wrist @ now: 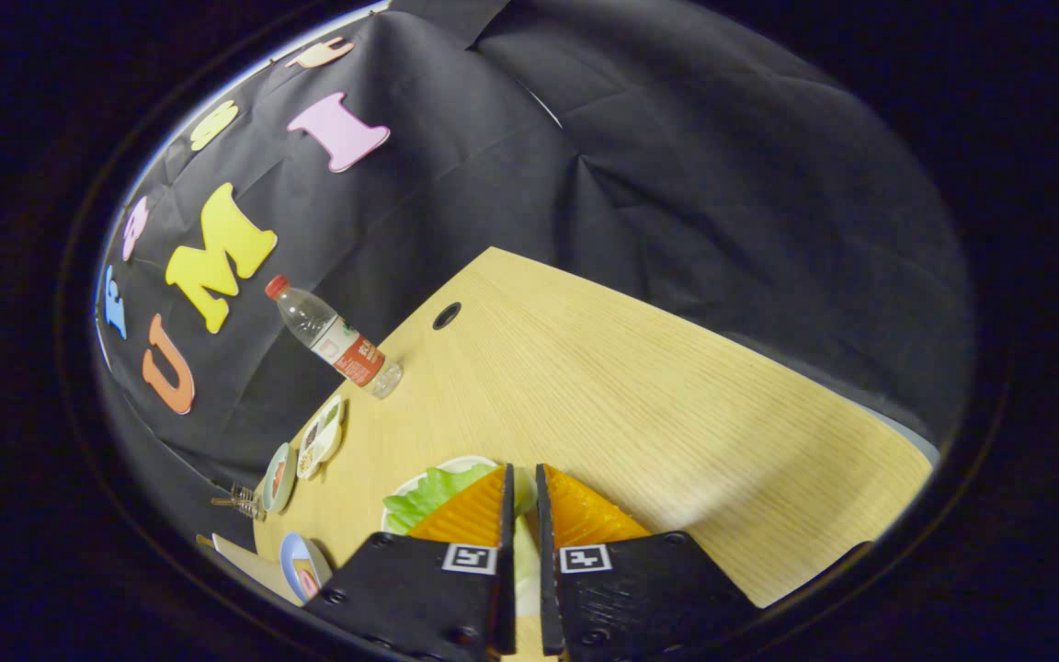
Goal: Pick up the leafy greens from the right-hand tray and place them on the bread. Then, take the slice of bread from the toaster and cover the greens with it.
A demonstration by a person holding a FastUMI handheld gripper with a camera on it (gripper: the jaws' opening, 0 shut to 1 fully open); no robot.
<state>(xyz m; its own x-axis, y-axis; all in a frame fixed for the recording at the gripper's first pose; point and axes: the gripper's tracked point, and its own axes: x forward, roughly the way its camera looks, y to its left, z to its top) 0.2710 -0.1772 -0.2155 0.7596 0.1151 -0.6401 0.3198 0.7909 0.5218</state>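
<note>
Your gripper (521, 478) has its two fingers drawn nearly together, only a narrow slit left between them — whether anything is pinched in that slit I cannot tell, since pale green shows through the gap lower down but the contact itself is hidden. The leafy greens (428, 494) lie directly beneath and just to the left of the finger ends, spilling over a white tray (456, 462) whose rim curves just ahead of the tips. So the task's thing is under the gripper, not ahead of it; the leaf's long spread appears to run leftward, away from the fingers. The wooden table (640, 414) opens wide and bare to the right and beyond. To the left stand a plastic water bottle (335, 338) near the table's corner, a row of small dishes (309, 450) along the edge, and a blue-rimmed dish (301, 563) close by the gripper's body. Judgement: any carry toward the left must clear those dishes — lift first, then travel. Bread and toaster I cannot locate from here
</note>
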